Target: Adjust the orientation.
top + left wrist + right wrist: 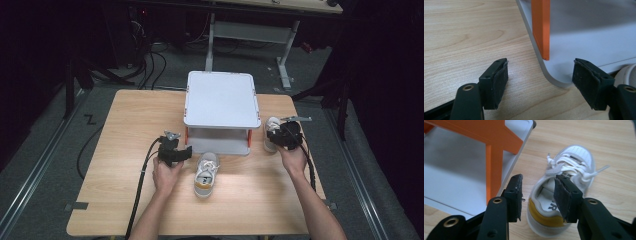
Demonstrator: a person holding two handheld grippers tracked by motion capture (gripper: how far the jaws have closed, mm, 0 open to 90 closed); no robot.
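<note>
Sitting at the left half of the wooden table (125,150), the left gripper (176,151) is resting in the person's left hand (166,176), its cable trailing back toward the near edge. In the left gripper view its jaws are standing wide apart with nothing between the pads (499,85) — only bare wood and the rounded front corner of the grey two-tier shelf (554,75), whose orange post (541,27) is rising just beyond.

Moving toward the middle, one white sneaker (206,175) with a yellow heel band is lying on the table just in front of the shelf, toe pointing at the shelf's lower tier and heel toward the person. It is lying just right of the left gripper, untouched by either tool. Behind it the shelf (221,97) is standing at the table's far centre, its top tier bare.

Farther right, the right gripper (286,135) is hovering in the person's right hand (292,157) over a second white sneaker (271,131), which is standing beside the shelf's right side. In the right gripper view that sneaker (564,195) is pointing away, laces loose, yellow band at the heel. The jaws are standing partly open, straddling the heel end — one pad is sitting outside the collar on the shelf side, the other seemingly over the shoe's opening, though whether either is touching the shoe is hard to tell from this angle. No firm clamp on the shoe is showing.
</note>
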